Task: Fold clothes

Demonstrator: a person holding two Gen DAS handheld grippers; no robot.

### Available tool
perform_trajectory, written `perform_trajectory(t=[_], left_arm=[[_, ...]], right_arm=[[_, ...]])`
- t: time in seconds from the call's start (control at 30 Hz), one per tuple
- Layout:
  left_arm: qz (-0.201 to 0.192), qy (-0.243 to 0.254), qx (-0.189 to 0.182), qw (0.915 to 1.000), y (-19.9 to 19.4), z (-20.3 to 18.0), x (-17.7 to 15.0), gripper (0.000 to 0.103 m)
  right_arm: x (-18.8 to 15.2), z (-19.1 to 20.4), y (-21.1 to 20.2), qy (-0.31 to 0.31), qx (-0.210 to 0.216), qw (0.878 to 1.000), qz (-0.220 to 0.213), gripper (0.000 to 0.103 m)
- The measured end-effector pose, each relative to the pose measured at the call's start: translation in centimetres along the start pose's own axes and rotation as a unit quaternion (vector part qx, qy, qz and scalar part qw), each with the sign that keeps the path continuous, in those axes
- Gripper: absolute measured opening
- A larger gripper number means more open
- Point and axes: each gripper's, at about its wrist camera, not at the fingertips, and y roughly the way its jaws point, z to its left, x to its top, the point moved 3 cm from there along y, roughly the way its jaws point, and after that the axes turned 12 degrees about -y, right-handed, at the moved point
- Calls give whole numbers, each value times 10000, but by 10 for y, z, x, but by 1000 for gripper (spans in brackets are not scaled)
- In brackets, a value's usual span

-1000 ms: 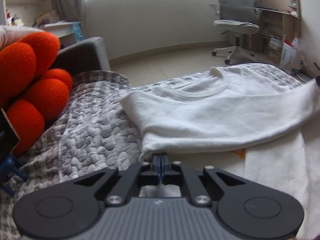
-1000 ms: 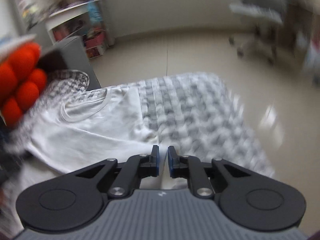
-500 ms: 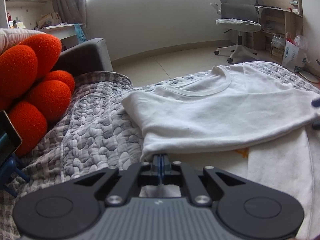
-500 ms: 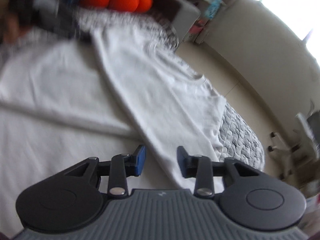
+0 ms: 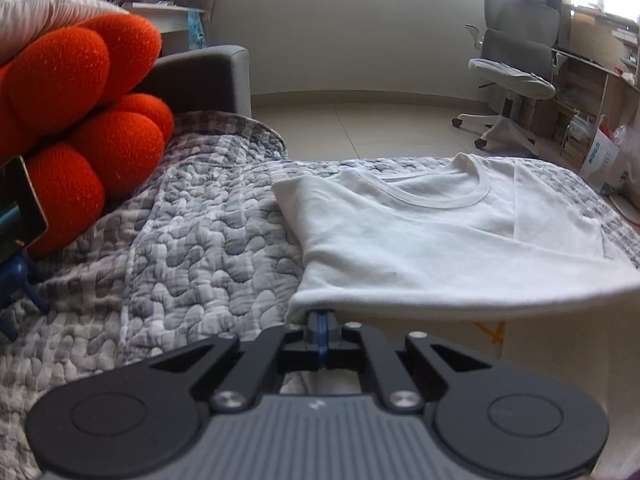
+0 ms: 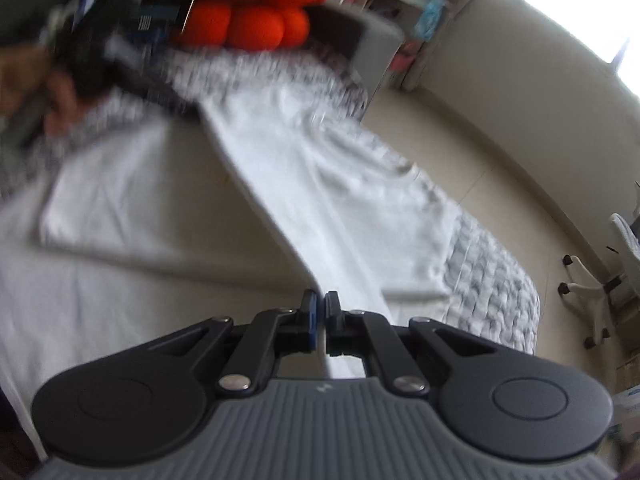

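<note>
pinching shirt [image 5: 440,248] fold edge, bare floor [image 5: 360,128] beyond

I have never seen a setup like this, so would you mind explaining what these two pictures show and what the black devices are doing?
No robot here: a person holds a hand-held two-finger gripper in each hand, each carrying a wide-angle camera looking along its fingers. One picture is from the left gripper, the other from the right gripper. A white T-shirt lies partly folded on a grey quilted cover, with an orange knot cushion beside it. The left fingers are shut on the shirt's folded edge. The right fingers have just closed at the fold's other end; the shirt's edge appears pinched between them, though that picture is blurred. The person's hand shows at its top left.
</note>
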Motion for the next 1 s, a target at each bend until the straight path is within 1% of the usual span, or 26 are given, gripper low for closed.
perform_trajectory(t=[0.07,0.2,0.33,0.43,0.5,0.6,0.67,0.77,0.83,0.9,0.97,1.0], left_arm=[[18,23,7,10000,0,0,0,2],[66,-105,-32,9999,-2,5,2,2],[77,-88,-27,9999,-2,6,2,2],[94,-114,-37,9999,-3,6,2,2],[101,-124,-40,9999,-3,7,3,2],[107,-111,-40,9999,-3,7,3,2],[116,-105,-36,9999,-3,7,3,2],[104,111,26,9999,-6,4,1,2],[118,157,19,9998,-11,5,0,2],[133,195,9,9997,-16,6,-2,3],[131,36,-34,9999,-22,14,-1,3],[111,-130,-92,9998,-24,20,0,3]], right_arm=[[0,10,10,-177,85,9997,170,3],[6,10,-6,-28,389,9992,-113,3],[5,16,3,-74,484,9988,42,3],[9,25,-5,-162,672,9976,-75,3],[10,29,-6,-187,747,9970,-79,3],[8,32,2,-240,739,9969,88,3],[8,32,1,-227,789,9966,81,3],[7,31,3,-187,768,9968,156,4],[5,34,7,-233,725,9968,246,4],[5,37,5,-274,814,9961,201,6],[6,39,3,-289,838,9959,175,7],[6,39,4,-289,828,9960,185,7]])
